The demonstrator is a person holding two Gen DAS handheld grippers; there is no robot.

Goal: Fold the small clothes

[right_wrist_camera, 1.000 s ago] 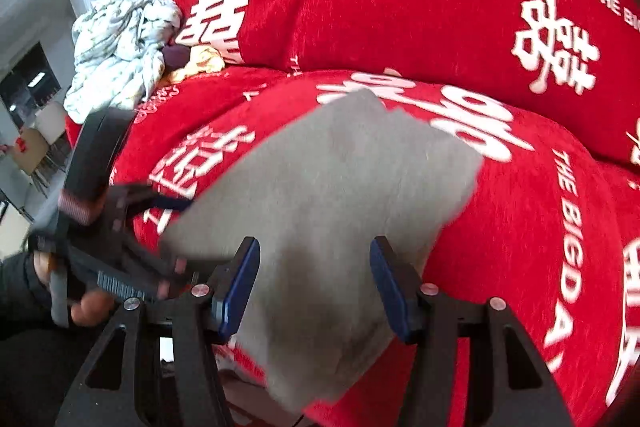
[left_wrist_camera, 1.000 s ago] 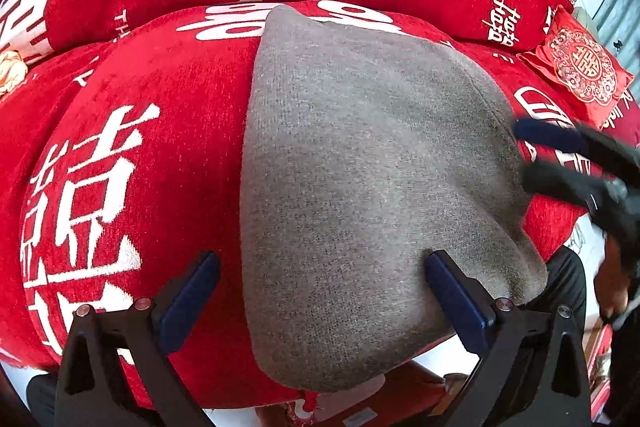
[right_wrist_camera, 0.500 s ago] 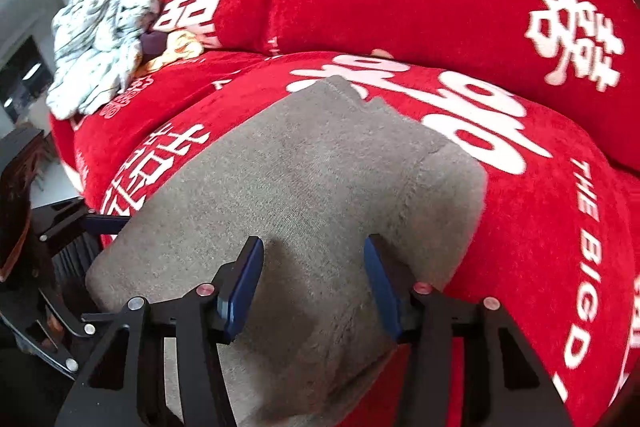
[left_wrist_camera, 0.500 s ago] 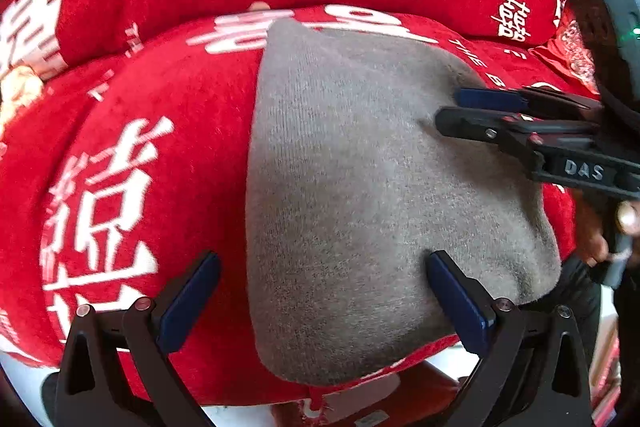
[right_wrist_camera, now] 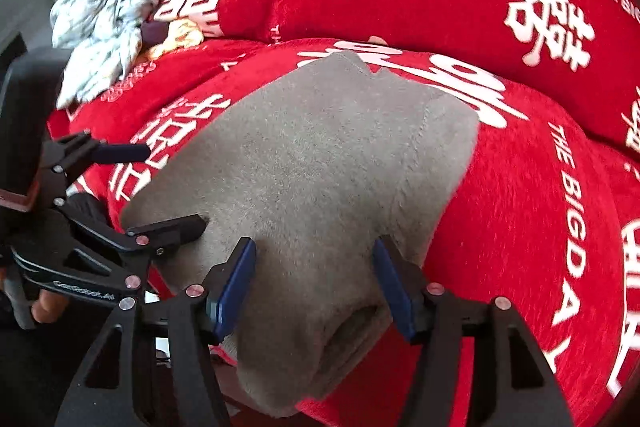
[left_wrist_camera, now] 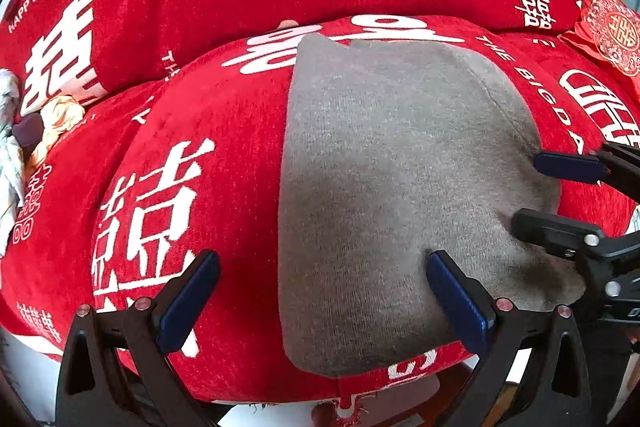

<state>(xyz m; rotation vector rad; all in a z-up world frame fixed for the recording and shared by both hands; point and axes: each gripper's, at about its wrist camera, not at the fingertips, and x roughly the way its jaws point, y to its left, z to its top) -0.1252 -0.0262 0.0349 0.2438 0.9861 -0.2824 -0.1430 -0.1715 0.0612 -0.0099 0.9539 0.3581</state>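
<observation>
So there's this grey knit garment, already folded into a flat panel, lying on the seat cushion of a sofa under a red cover printed with white characters and "HAPPY WEDDING" / "THE BIGDAY" lettering. Its near end droops over the front edge of the cushion, and in the right wrist view that end looks bunched into a thick roll. The left gripper sits at the near edge with its jaws spread wide: one blue pad is over bare red cover, the other lies on the grey knit, and nothing is pinched between them. The right gripper is parked over the near right-hand part of the cloth. Its jaws have just been opening a bit, and they stand apart with the grey fabric running between and under them, pads not squeezing it as far as can be seen. Each wrist camera catches the other tool poking in from the side over the garment's edge. Way off on the left end of the sofa there's a crumpled white patterned cloth with something yellow beside it, and a small red embroidered cushion sits at the far right.
</observation>
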